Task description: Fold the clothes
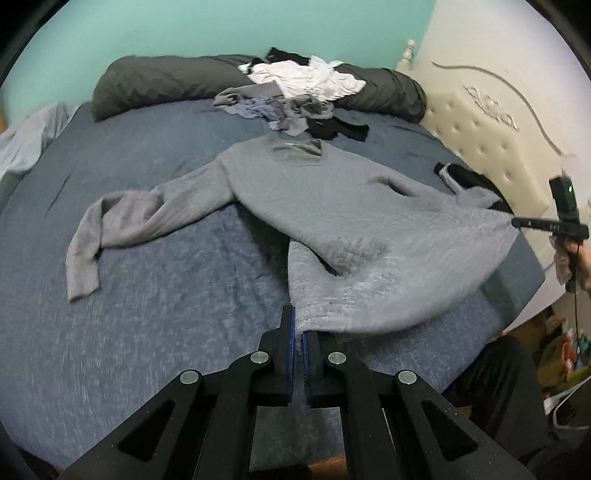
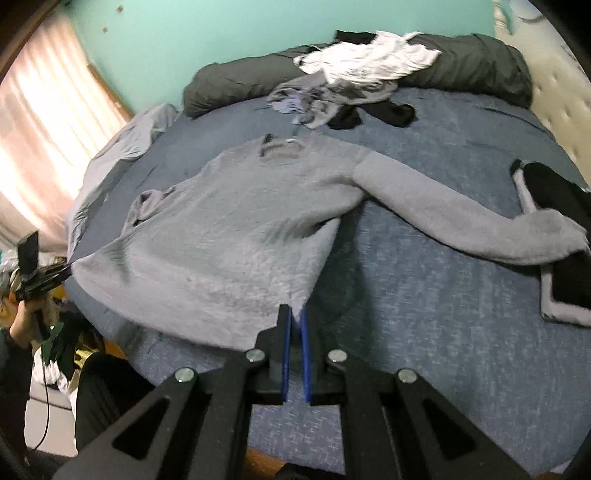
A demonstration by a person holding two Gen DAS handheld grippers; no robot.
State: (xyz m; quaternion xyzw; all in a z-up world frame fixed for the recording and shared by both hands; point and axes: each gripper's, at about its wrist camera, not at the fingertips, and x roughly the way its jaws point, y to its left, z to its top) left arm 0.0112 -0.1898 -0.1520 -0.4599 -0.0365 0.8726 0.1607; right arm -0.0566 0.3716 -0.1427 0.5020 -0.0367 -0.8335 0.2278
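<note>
Two grippers hold one grey sweater by the corners of its hem, above the near edge of a bed covered in a blue sheet. My left gripper has its jaws pressed almost together on the hem corner at that side; my right gripper has its jaws likewise nearly closed, pinching the opposite hem corner. Between the two grips the hem is lifted and stretched, while the chest, collar and both sleeves lie flat on the sheet, collar toward the far side. One sleeve lies bent on the sheet; the other reaches a dark folded item near the padded headboard and overlaps it. Beyond the collar sits a pile of loose clothes, white, grey and black, resting partly on a long dark bolster against the green wall. A hand grips the left tool's handle in the right wrist view.
</note>
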